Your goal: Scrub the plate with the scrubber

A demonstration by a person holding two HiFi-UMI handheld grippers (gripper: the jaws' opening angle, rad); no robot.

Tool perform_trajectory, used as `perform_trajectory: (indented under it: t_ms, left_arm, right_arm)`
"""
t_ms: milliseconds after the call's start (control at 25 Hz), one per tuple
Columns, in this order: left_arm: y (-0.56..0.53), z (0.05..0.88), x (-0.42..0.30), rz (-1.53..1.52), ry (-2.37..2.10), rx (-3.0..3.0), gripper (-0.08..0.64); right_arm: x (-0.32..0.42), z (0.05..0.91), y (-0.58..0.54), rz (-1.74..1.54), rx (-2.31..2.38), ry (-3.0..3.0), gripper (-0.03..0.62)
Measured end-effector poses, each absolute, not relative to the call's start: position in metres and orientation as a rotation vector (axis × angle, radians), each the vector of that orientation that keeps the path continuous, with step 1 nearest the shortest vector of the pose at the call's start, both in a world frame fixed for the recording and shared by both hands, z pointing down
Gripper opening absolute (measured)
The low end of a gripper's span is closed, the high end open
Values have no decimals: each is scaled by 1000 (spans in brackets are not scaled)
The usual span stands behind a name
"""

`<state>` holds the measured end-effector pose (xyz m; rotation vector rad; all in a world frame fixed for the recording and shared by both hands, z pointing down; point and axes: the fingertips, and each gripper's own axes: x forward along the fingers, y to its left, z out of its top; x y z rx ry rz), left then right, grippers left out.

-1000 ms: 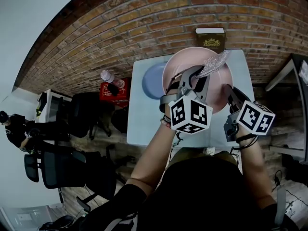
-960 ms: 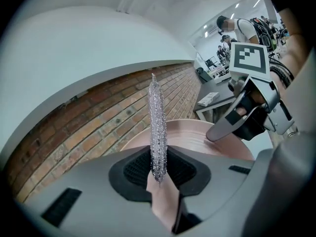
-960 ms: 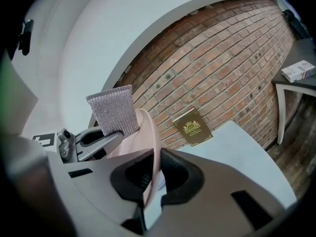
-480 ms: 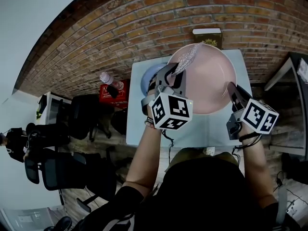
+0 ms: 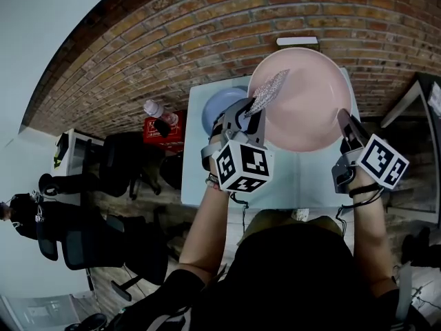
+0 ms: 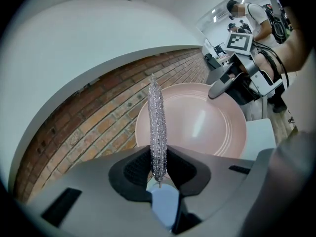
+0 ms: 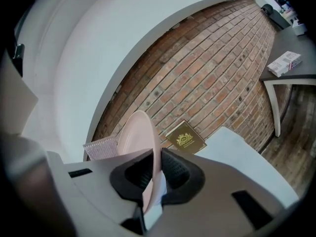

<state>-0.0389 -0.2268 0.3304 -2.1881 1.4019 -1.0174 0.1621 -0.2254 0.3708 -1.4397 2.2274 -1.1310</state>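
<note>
The left gripper (image 5: 253,112) is clamping its jaws on the silvery scrubber (image 5: 269,90), whose tip is lying over the left rim of the pink plate (image 5: 306,109). The right gripper (image 5: 343,121) is pinching the plate's right rim, holding it tilted above the counter (image 5: 296,185). A blue dish (image 5: 215,110) is sitting by its left edge. A book (image 7: 185,137) is lying past the counter's far edge, by the brick wall (image 5: 172,40).

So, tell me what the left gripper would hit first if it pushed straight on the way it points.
The pink plate, most likely: the left gripper, its jaws shut on the scrubber, points at the plate's inner face, held by the right gripper. The scrubber's tip would touch first; the gap is unclear.
</note>
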Motion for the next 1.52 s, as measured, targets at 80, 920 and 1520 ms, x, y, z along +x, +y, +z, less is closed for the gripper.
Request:
perform_trajectory:
  t_ms: [80,920,1520]
  left_arm:
    - [-224,335,-36,-1024,1390,-2197,86]
    - [-164,388,16,-1104,1135,-2310,86]
    - [-150,401,66,-974,1015,-2551,86]
  right_arm:
    - [167,370,-228,-1127,-1449,2202,46]
    - [180,383,-223,-1174,-1495,2038,48]
    - [174,397,-223,-1220,-1507,2026,49]
